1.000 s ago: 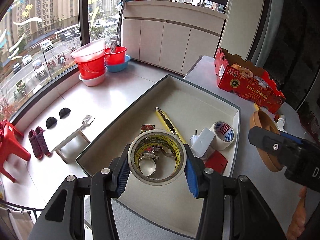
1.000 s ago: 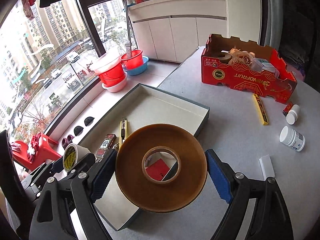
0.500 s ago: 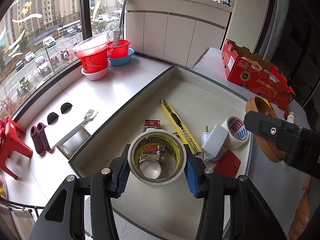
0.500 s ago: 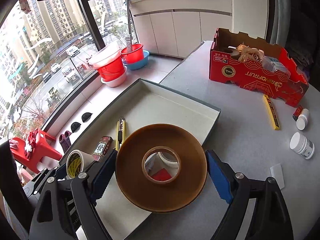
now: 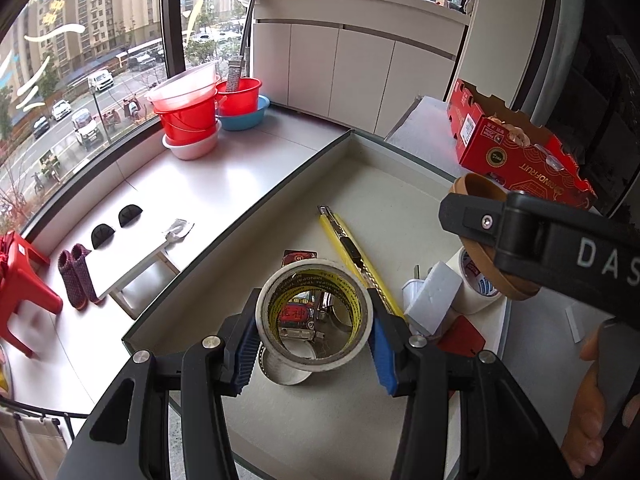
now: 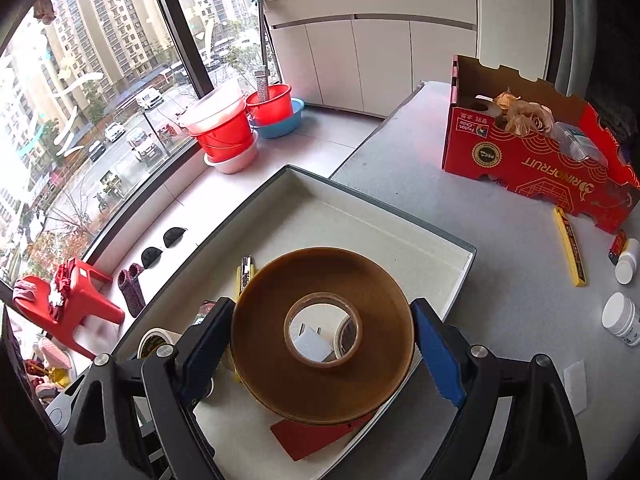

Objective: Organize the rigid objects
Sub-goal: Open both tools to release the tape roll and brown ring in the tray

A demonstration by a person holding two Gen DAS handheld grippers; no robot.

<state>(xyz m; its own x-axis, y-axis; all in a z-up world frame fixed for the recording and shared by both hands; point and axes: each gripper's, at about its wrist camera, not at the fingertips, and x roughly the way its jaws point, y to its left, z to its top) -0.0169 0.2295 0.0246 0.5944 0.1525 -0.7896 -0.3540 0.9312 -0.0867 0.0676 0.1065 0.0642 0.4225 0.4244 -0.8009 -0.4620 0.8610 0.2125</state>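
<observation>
My left gripper (image 5: 314, 330) is shut on a white tape roll (image 5: 352, 288) with yellow print inside, held just above the floor of the shallow grey tray (image 5: 280, 196). Under and behind it lie a metal lid (image 5: 286, 372), a yellow utility knife (image 5: 352, 252), a white block (image 5: 434, 294), another white tape roll (image 5: 474, 292) and a red card (image 5: 460, 336). My right gripper (image 6: 322, 338) is shut on a big brown tape roll (image 6: 376, 280), hanging over the tray's (image 6: 384, 208) near right corner. In the right wrist view the white roll (image 6: 154, 342) shows at lower left.
On the grey table stand a red fruit carton (image 6: 536, 160), a yellow knife (image 6: 570, 252), two small white bottles (image 6: 622, 318) and a white slip (image 6: 576, 386). Beyond the tray's left edge the floor drops away, with red buckets (image 5: 188, 116), a red stool (image 5: 24, 280) and slippers.
Both grippers have moved further over the tray and a little lower, each still gripping its tape roll. The brown roll now covers the white block and small tape roll.
</observation>
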